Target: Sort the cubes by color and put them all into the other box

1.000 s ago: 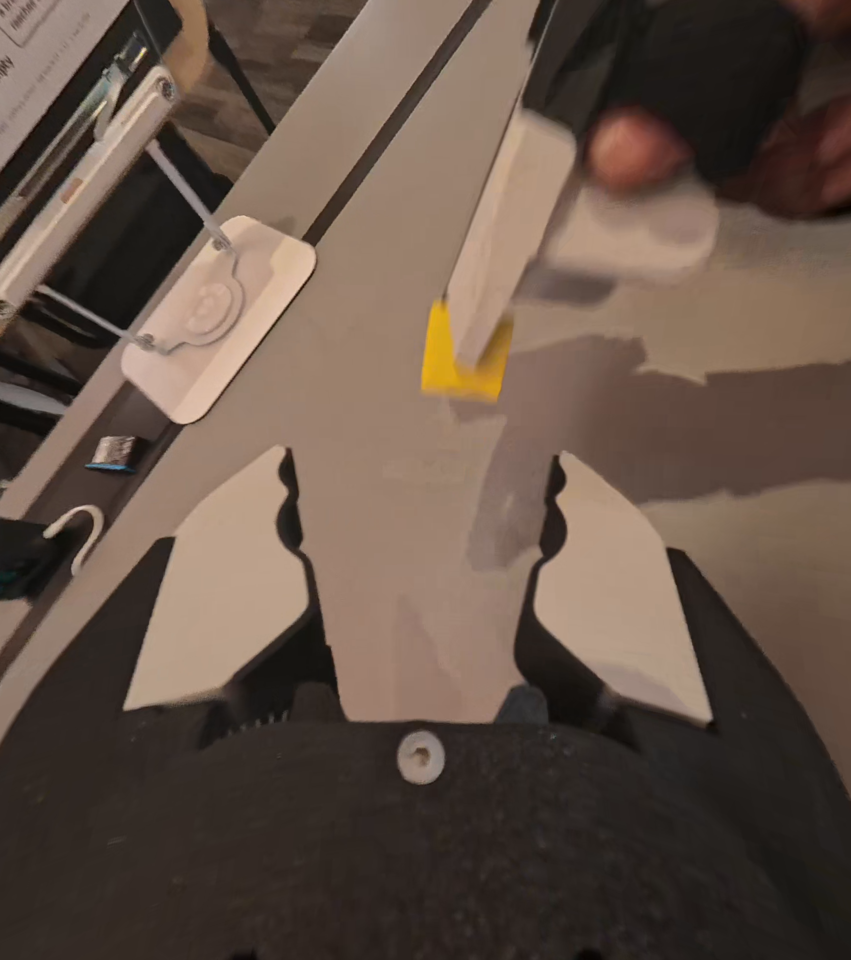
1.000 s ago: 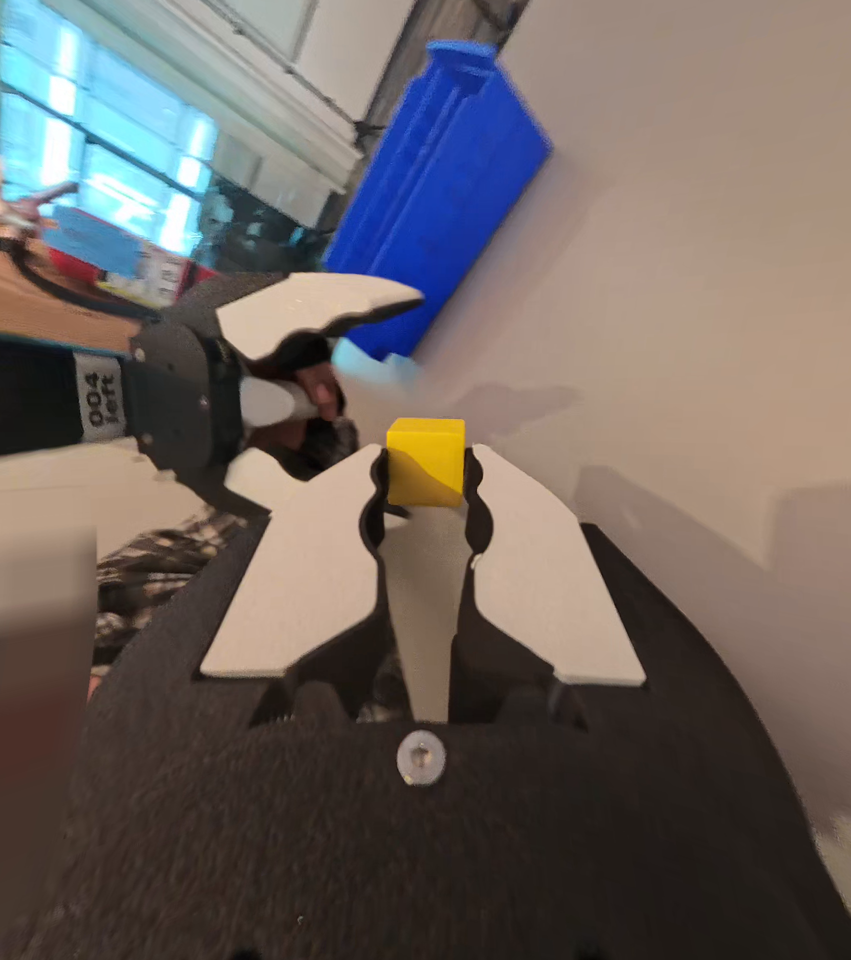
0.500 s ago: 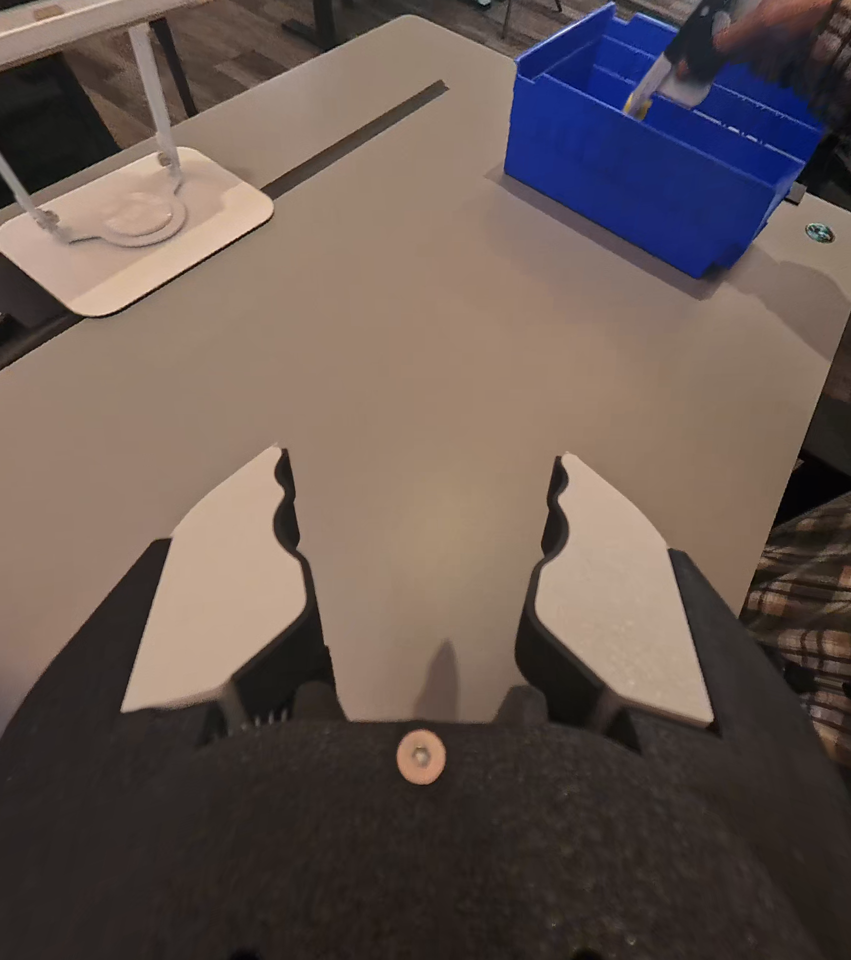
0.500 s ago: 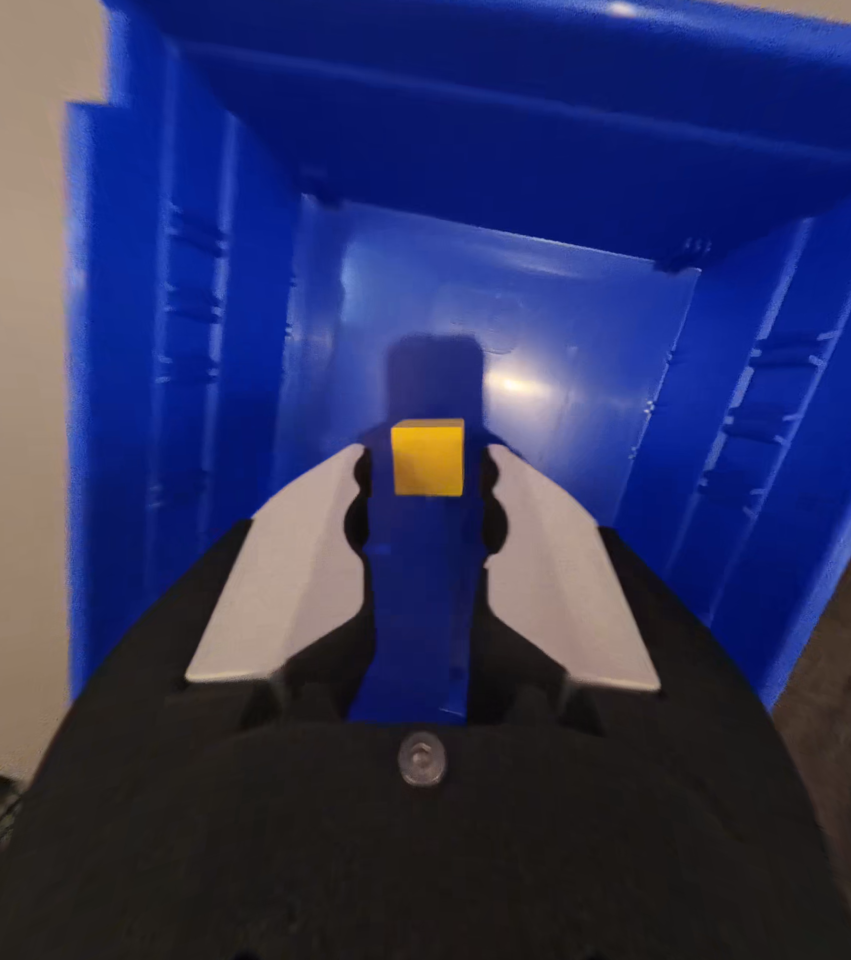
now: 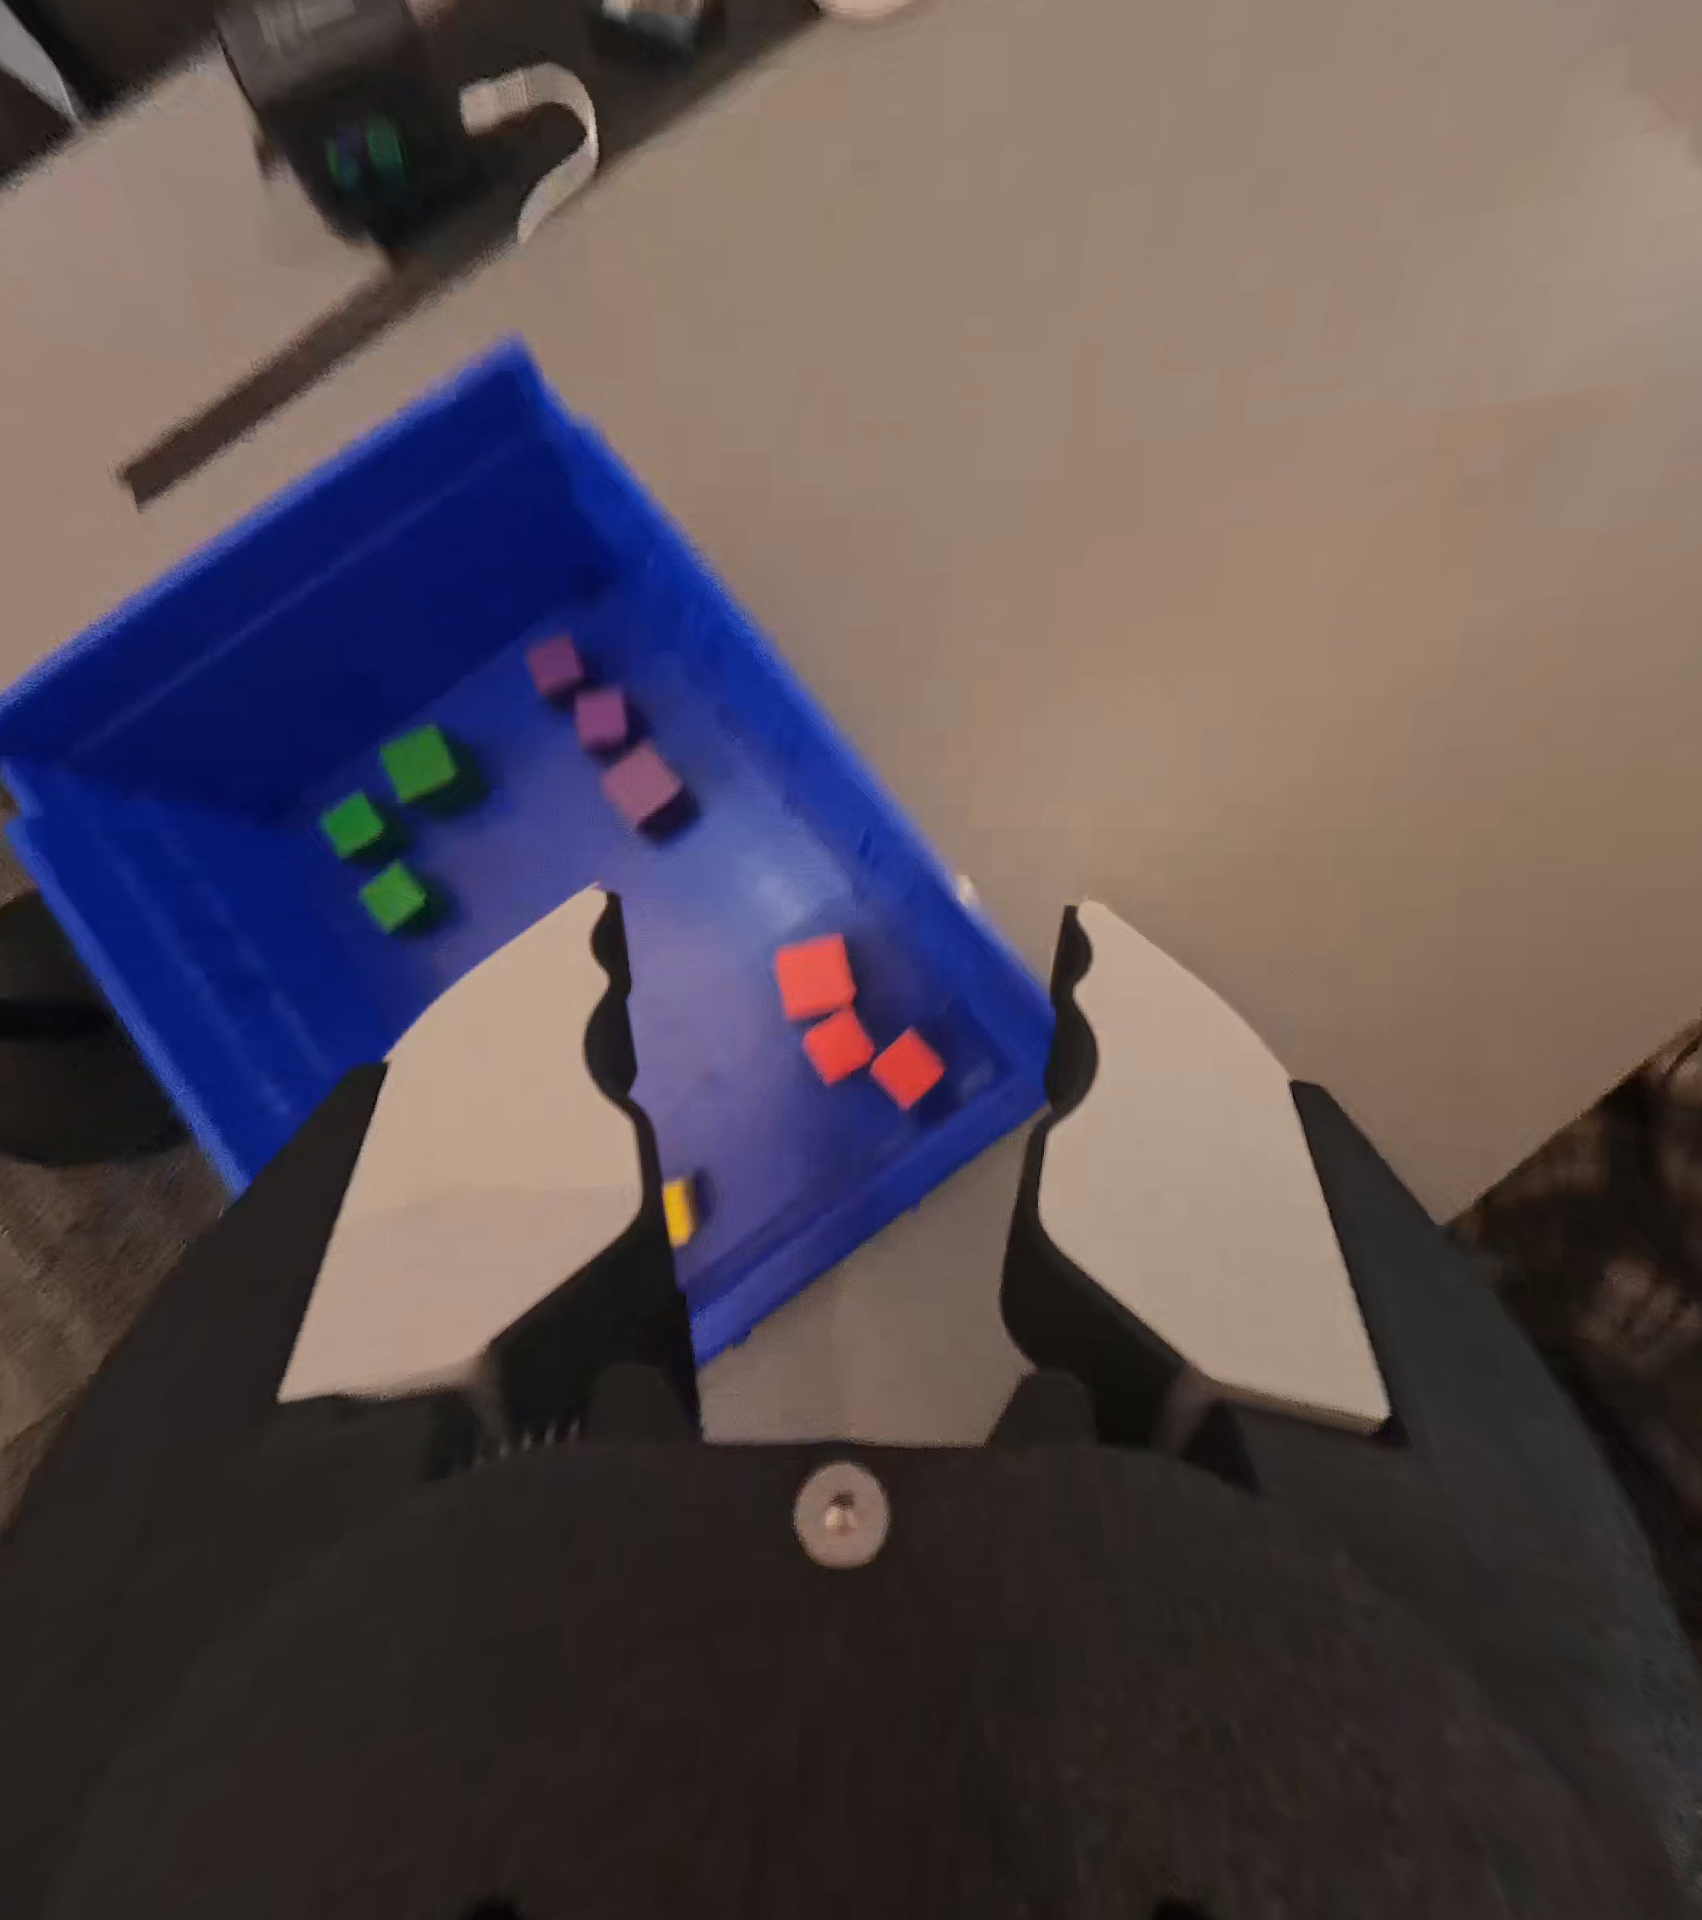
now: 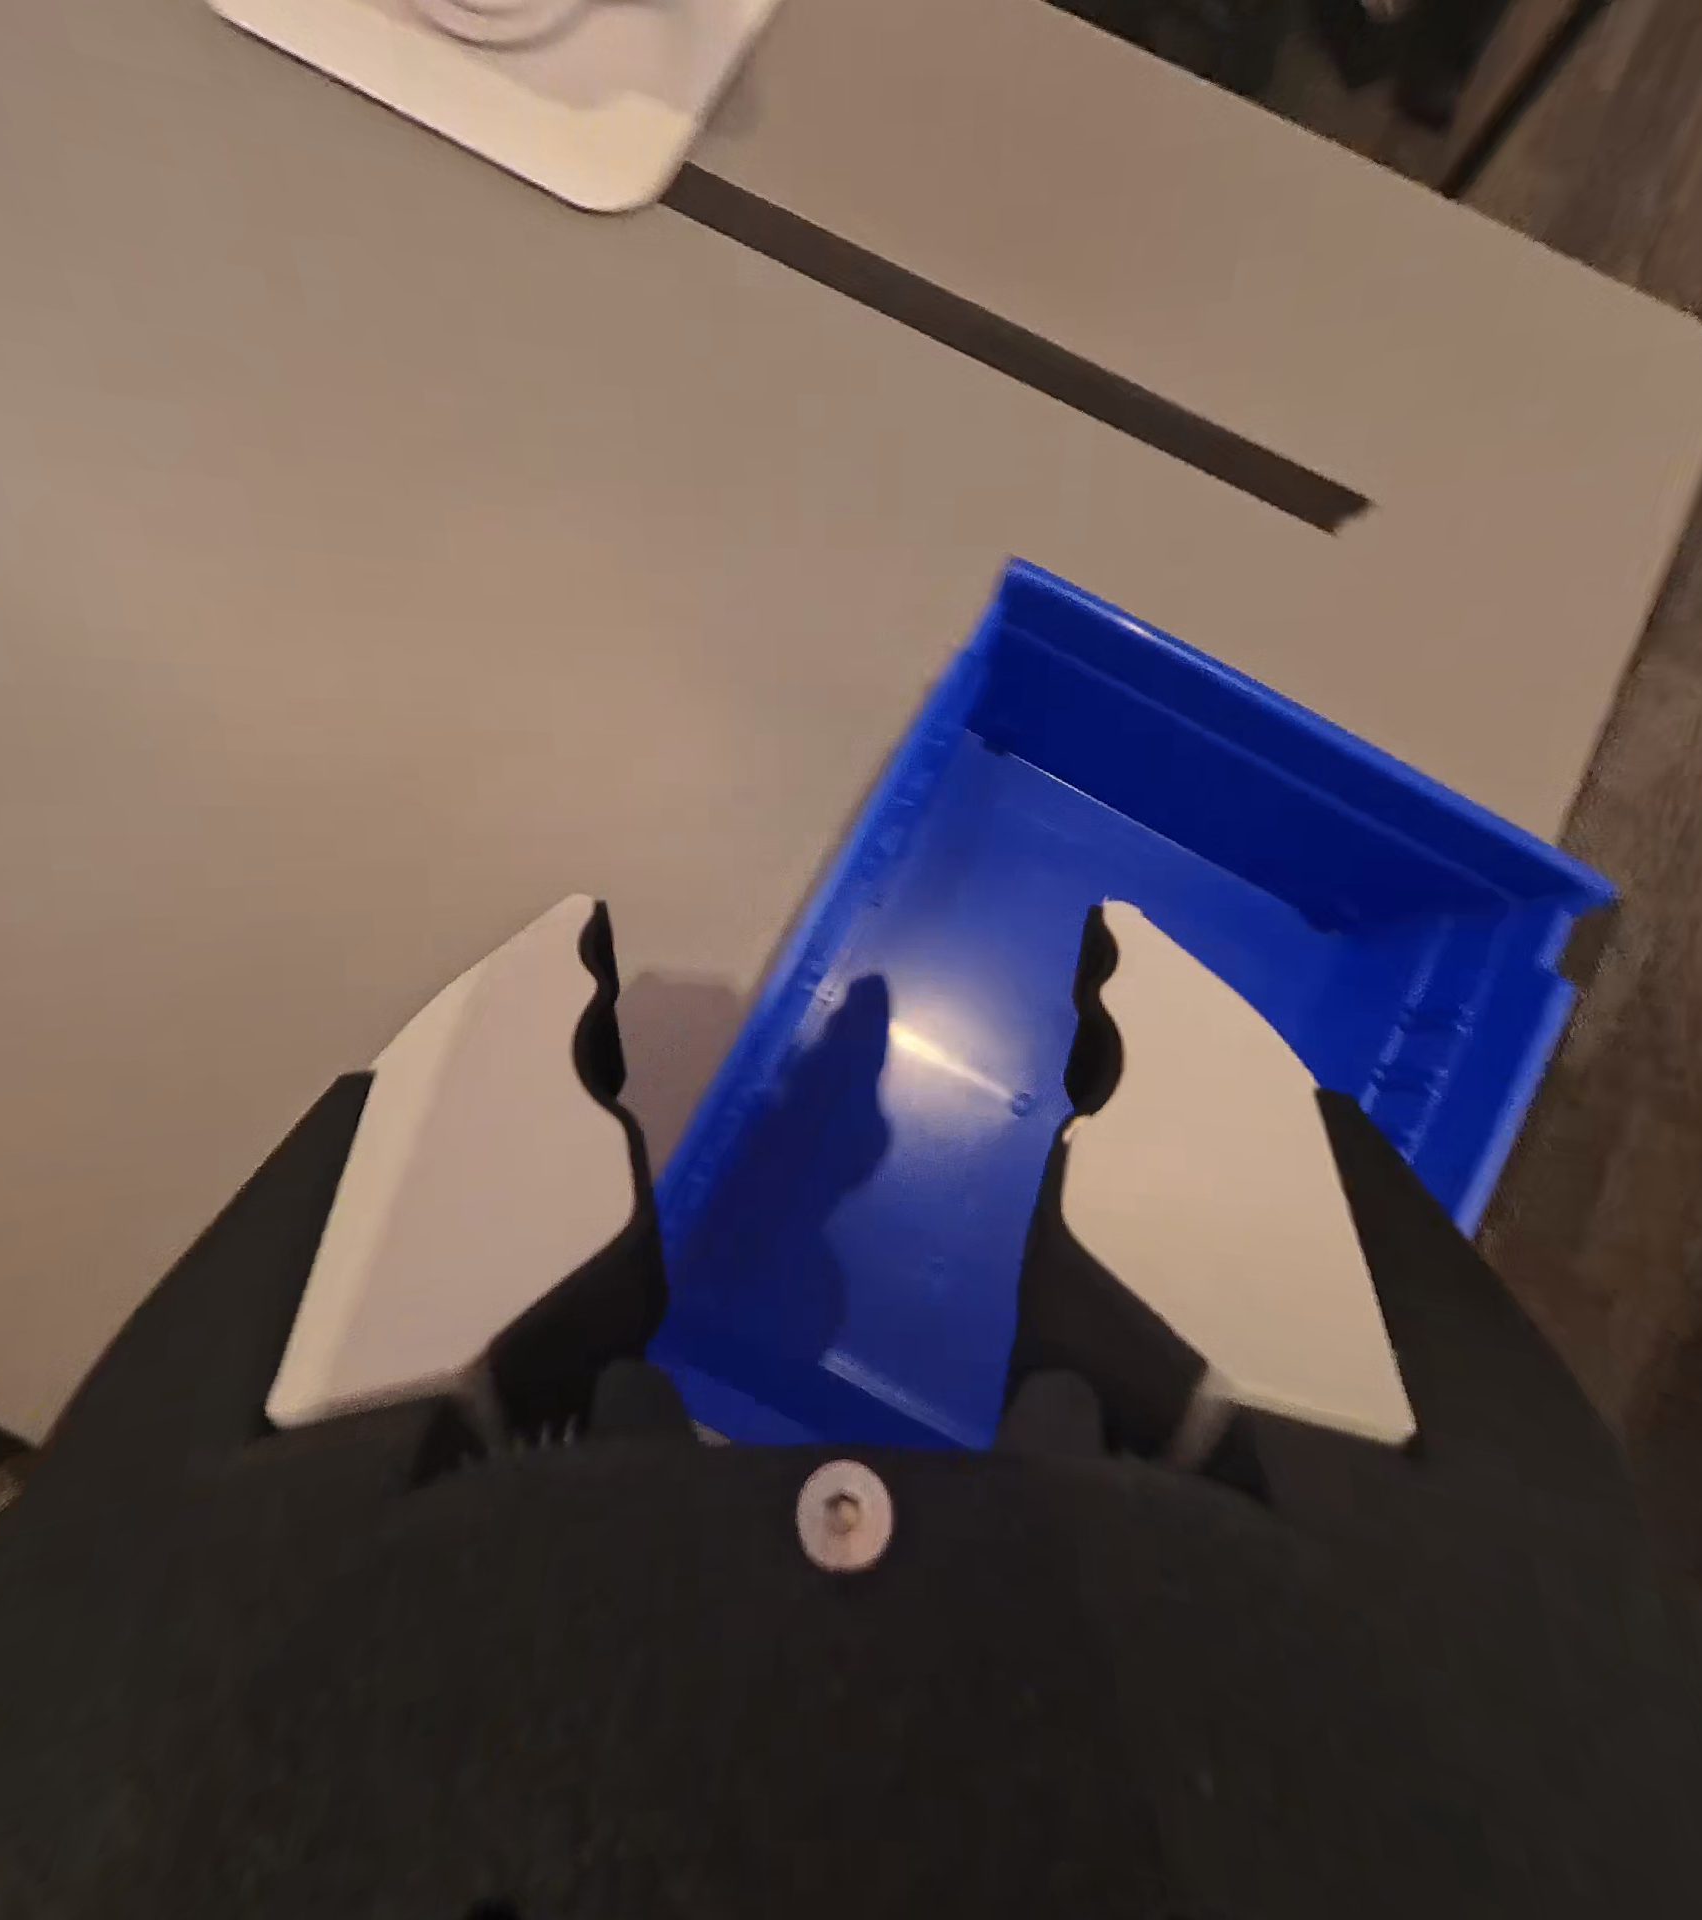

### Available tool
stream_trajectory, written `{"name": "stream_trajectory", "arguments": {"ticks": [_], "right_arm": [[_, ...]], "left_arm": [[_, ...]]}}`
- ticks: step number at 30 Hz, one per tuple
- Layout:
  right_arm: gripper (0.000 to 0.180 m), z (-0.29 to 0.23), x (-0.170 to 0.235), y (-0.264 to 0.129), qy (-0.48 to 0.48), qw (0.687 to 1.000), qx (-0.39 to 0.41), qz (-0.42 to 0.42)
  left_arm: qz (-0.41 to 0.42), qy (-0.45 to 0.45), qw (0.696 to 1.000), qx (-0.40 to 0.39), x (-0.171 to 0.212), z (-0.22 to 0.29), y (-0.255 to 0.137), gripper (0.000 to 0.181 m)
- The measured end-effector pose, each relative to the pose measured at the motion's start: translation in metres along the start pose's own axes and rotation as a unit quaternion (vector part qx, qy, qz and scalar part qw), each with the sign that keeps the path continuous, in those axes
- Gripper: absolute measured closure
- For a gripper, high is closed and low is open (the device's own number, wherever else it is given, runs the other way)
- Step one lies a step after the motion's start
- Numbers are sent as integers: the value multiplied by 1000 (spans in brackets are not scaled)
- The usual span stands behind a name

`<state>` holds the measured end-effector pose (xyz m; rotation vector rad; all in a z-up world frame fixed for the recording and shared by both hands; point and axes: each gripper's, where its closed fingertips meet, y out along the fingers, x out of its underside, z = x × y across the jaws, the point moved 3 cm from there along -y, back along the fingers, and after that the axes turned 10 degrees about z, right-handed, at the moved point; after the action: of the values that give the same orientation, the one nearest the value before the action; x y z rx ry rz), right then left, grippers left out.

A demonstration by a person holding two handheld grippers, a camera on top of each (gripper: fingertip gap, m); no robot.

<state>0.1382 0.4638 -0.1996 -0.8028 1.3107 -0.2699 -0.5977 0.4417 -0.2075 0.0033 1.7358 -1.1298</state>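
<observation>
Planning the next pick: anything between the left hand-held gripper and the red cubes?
Nothing visible. The open left hand-held gripper hangs over the blue box, and the red cubes lie uncovered on its floor. Only the box wall stands close beside them.

Left wrist view: blue box (image 5: 203,665) holds 3 green cubes (image 5: 418,764), 3 purple cubes (image 5: 641,787), 3 red cubes (image 5: 812,975), 1 yellow cube (image 5: 678,1210) partly hidden. Right wrist view: blue box (image 6: 1242,717), grey table (image 6: 307,520), white plate (image 6: 608,135). Gripper fingers (image 6: 473,1174) white on black
</observation>
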Motion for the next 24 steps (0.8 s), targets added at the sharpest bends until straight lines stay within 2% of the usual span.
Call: {"name": "stream_trajectory", "arguments": {"ticks": [4,6,9,13,20,24], "right_arm": [[95,-46,-13,0,-27,998,-53,15],[95,-61,-15,3,-43,997,-61,14],[95,-80,-14,8,-57,995,-76,6],[95,-91,-10,9,-74,994,-78,-15],[95,-97,-9,6,-78,994,-82,-11],[95,-99,-7,9,-79,993,-85,-16]], "left_arm": [[-83,-27,996,26,39,-13,16,108],[-122,-45,991,7,55,-21,30,107],[-135,-96,986,-2,67,-27,51,106],[-169,-107,978,-62,86,-47,54,104],[-266,-20,962,-59,118,-59,41,105],[-256,-3,966,-34,112,-58,51,106]]}}
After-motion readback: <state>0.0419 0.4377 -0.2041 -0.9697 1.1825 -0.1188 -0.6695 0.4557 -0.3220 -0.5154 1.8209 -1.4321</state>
